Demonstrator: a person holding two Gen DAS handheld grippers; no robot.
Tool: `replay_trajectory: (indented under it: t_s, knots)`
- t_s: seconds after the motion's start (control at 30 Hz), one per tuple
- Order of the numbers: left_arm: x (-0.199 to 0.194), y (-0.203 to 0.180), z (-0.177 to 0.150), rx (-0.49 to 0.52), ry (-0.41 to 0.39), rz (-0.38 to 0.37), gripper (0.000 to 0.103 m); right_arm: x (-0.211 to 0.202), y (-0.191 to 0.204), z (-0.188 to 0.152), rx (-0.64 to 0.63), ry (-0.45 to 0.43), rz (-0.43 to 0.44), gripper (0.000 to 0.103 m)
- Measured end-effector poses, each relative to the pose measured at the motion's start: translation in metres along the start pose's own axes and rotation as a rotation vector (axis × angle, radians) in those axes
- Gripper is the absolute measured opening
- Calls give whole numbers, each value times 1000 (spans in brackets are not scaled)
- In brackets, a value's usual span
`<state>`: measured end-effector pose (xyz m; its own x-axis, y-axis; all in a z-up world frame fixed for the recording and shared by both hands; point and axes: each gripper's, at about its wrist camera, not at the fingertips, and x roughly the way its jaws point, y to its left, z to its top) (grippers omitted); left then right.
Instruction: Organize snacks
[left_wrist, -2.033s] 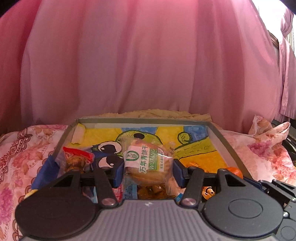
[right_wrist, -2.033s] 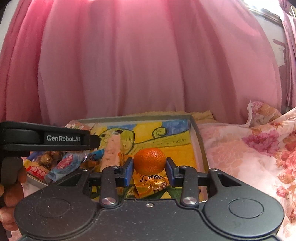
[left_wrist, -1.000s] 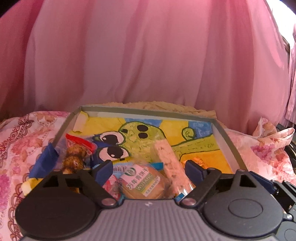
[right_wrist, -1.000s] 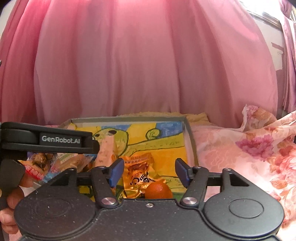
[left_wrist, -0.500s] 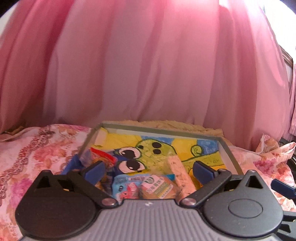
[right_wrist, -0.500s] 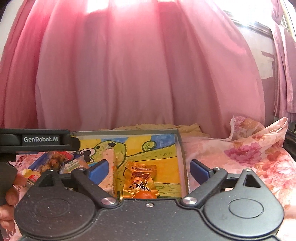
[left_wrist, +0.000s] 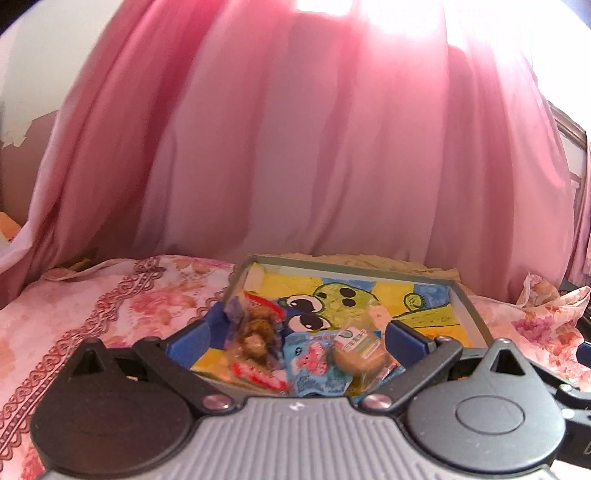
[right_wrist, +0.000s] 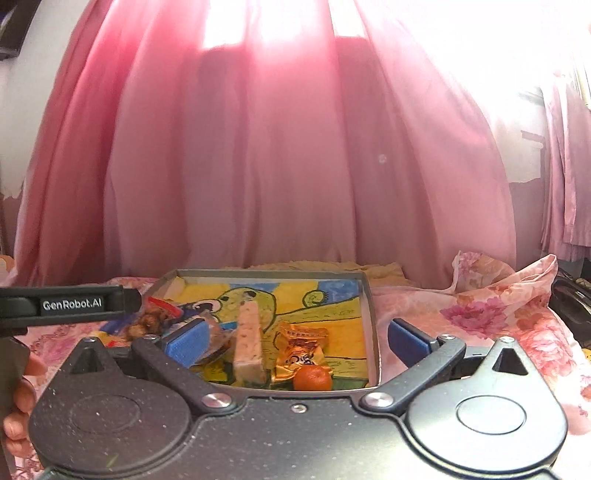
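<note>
both hand-held grippers (left_wrist: 297, 334) (right_wrist: 295, 338) gape above colourful wrapped snacks (left_wrist: 317, 360).

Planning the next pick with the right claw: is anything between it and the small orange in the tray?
Nothing visible blocks it. The right claw is open and empty, and the orange lies at the tray's near edge. A gold wrapped candy sits close behind it, not in the way.

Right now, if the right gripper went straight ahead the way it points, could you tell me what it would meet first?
Probably the pink curtain. The right gripper is open and seems to point level, above the tray, so the orange and gold wrapper would pass beneath. Depth is unclear, so that is a guess.
</note>
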<state>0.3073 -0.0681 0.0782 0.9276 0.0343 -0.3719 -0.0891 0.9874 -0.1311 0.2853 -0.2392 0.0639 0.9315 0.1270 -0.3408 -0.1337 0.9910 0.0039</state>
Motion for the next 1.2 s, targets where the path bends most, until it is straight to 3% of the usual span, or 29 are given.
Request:
replay_trajectory:
  t_s: [0.63,0.83,1.2]
  knots:
    - [-52,14,-4,-1,-47,25,103,-57,8,10,46,-58,-2,102]
    - [-77,19,-14,36,-112,52,103,-71,11,0,39,-51,6,102]
    - [-104,35,-37,17,-76,59,103,-96,17,-19,49,-34,4,102]
